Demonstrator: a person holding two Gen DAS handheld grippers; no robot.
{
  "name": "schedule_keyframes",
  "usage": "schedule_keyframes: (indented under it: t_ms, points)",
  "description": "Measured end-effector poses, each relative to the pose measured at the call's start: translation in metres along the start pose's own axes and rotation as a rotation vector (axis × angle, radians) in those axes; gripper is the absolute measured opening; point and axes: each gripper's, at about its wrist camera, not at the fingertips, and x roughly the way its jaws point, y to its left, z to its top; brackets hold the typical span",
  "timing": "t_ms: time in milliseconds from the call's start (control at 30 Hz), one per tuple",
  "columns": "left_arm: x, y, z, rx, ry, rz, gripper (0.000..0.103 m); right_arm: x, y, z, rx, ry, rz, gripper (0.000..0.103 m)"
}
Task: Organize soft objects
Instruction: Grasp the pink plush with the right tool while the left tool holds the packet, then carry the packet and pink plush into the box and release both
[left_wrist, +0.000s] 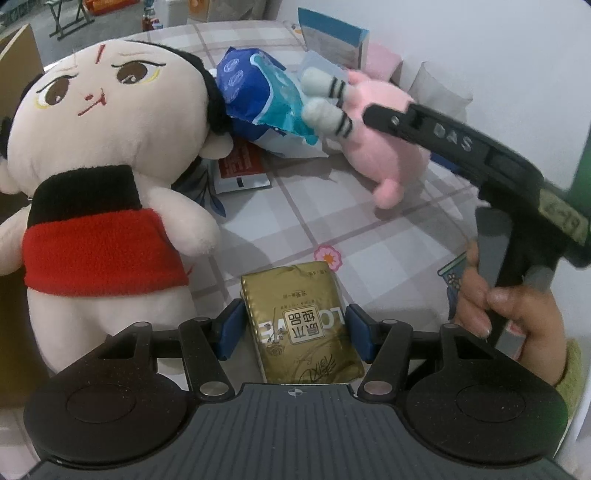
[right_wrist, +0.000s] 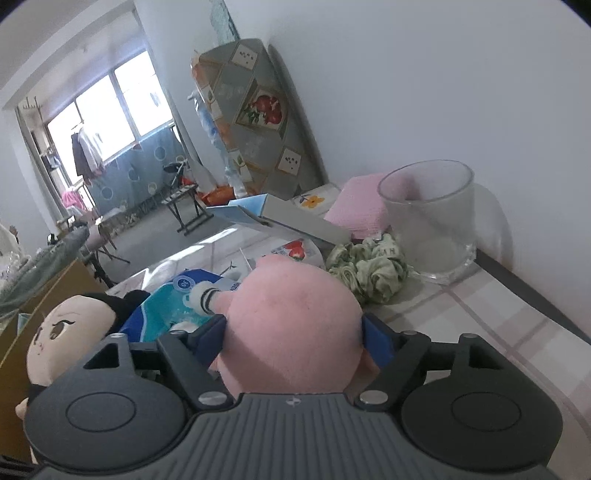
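Note:
My left gripper (left_wrist: 293, 334) is shut on a gold tissue pack (left_wrist: 303, 321), held low over the checked tablecloth (left_wrist: 332, 206). A big plush doll (left_wrist: 96, 177) with a red top stands at the left, beside the pack. My right gripper (right_wrist: 291, 341) is shut on a pink plush toy (right_wrist: 291, 321); in the left wrist view that toy (left_wrist: 388, 133) hangs at the upper right, with the right gripper (left_wrist: 373, 116) on its side. A blue and teal soft pack (left_wrist: 258, 96) lies between the doll's head and the pink toy.
A red and white packet (left_wrist: 240, 168) lies under the blue pack. A clear glass cup (right_wrist: 432, 218), a green scrunchie (right_wrist: 369, 271), a pink cloth (right_wrist: 362, 203) and a blue and white box (right_wrist: 280, 216) sit near the wall. A cardboard box (right_wrist: 44, 295) stands at the left.

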Motion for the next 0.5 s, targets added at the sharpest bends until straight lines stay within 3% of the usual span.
schedule_keyframes:
  t_ms: [200,500]
  points:
    - [-0.021,0.001,-0.013,-0.01,-0.04,-0.052,0.058,-0.044,-0.007,-0.005,0.056,-0.063,0.033,0.058]
    - [-0.094,0.013,-0.049,-0.028,-0.17,-0.125,0.058,-0.13,0.011,-0.001,0.109,-0.164,0.13,0.058]
